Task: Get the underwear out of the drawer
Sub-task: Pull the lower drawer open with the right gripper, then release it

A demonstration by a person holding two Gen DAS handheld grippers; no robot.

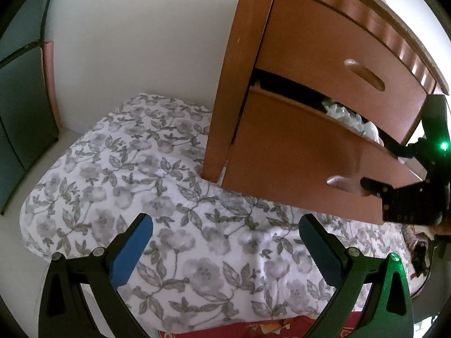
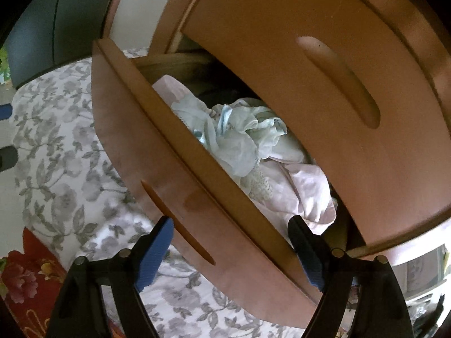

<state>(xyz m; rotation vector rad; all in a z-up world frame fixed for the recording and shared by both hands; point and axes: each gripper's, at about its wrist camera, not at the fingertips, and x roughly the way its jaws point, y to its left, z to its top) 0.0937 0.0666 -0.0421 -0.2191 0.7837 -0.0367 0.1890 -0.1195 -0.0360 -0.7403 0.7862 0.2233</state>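
Observation:
The wooden nightstand's lower drawer (image 1: 296,163) stands pulled out, its front panel (image 2: 135,140) tilted across the right wrist view. Inside lies crumpled light blue underwear (image 2: 239,138) on top of a pale pink garment (image 2: 298,188); a bit of the blue underwear (image 1: 344,114) also shows in the left wrist view. My right gripper (image 2: 231,225) is open and straddles the top edge of the drawer front, one finger outside, one over the clothes. It appears at the drawer's right end (image 1: 383,166). My left gripper (image 1: 225,222) hangs open and empty over the bed.
The upper drawer (image 1: 338,56) is closed, with a slot handle. A grey floral bedspread (image 1: 169,183) lies below and left of the nightstand. A red flowered cloth (image 2: 22,276) lies at the near edge. A dark cabinet (image 1: 17,112) stands far left against the white wall.

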